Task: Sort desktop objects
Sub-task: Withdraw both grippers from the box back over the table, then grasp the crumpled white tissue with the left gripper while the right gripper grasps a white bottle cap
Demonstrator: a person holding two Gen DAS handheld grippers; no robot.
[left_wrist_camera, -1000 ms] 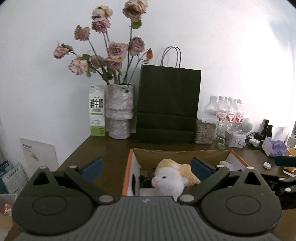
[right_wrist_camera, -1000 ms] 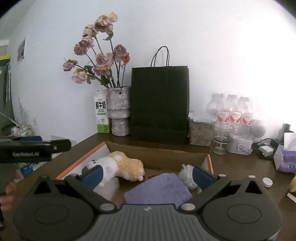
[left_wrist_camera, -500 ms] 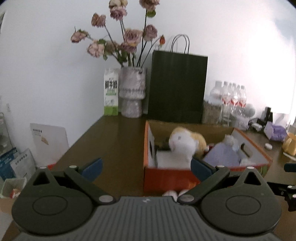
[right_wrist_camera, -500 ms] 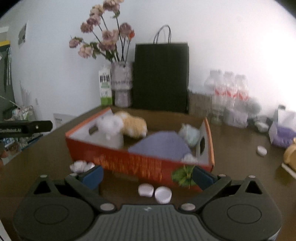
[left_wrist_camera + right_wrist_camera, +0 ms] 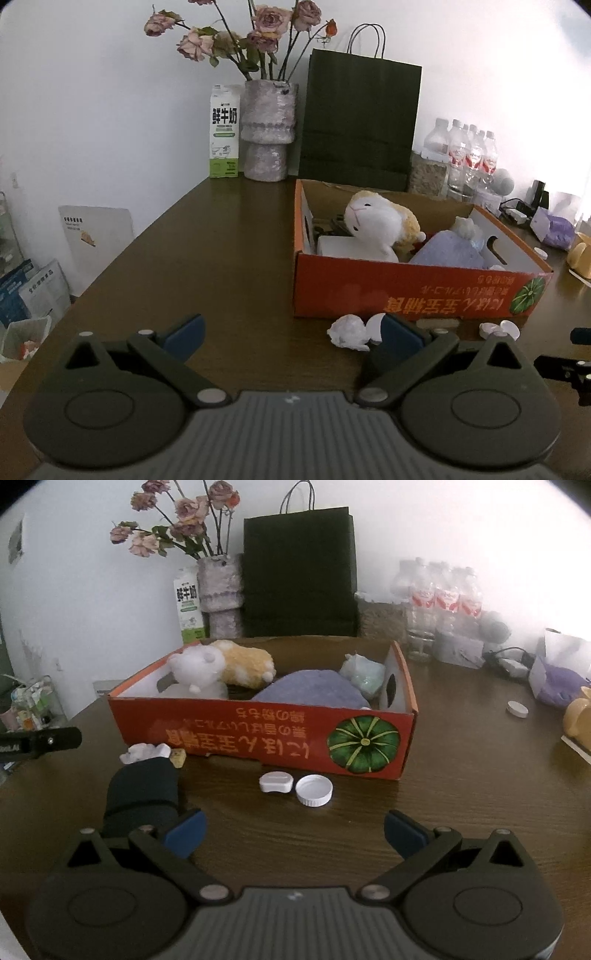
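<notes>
An orange cardboard box [image 5: 406, 295] [image 5: 258, 738] stands on the dark wooden table. It holds a white and tan plush toy [image 5: 376, 225] [image 5: 218, 664], a purple cloth [image 5: 314, 690] and a pale green bundle [image 5: 362, 675]. In front of the box lie crumpled white paper [image 5: 347, 332] [image 5: 142, 752], a white case [image 5: 276, 782], a white cap [image 5: 314, 790] and a small tan piece [image 5: 178, 757]. A black rolled object [image 5: 142, 794] lies by my right gripper's left finger. My left gripper [image 5: 291, 336] and right gripper [image 5: 293, 830] are open and empty, back from the box.
At the back stand a milk carton [image 5: 224, 133], a vase of dried roses [image 5: 267, 140], a black paper bag [image 5: 360, 122], water bottles [image 5: 465, 155] and a jar. At the right are a purple tissue pack [image 5: 557, 683], a yellow object [image 5: 578, 716] and a white cap [image 5: 517, 709].
Both grippers have pulled back from over the box and dropped lower, toward the table's near side. The box front and the small things before it have come into view. Both jaws stay open.
</notes>
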